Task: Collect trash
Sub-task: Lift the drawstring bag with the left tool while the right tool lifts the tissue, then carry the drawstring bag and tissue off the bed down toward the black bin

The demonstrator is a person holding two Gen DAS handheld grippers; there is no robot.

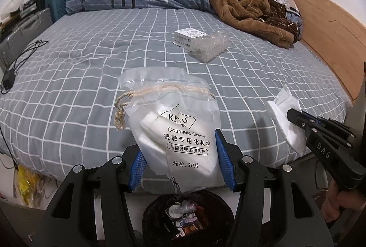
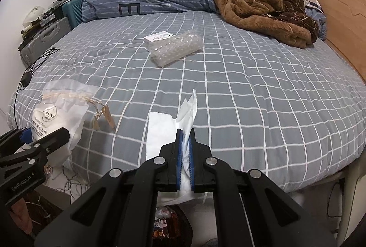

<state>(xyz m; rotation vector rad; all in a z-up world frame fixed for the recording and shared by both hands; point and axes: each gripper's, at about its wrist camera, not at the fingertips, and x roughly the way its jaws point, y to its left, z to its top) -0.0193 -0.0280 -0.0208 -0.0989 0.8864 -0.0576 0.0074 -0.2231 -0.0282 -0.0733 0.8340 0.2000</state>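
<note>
We saw left gripper (image 1: 180,155) clamped on cotton-pad bag (image 1: 176,126), right gripper (image 2: 185,144) pinching tissue (image 2: 169,130), both past bed's near edge (image 2: 297,180) above bin (image 1: 187,215); limp tissue could drift wide of bin rim.

open checked bedsheet (image 2: 251,87) lies ahead; only a bubble-wrap bundle (image 2: 176,48) and small box (image 1: 189,35) interrupt it mid-bed.

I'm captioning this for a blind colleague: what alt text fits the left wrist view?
The left gripper holds a cosmetic cotton bag above a trash bin beside a checked bed. At right, the right gripper pinches a white tissue.
</note>
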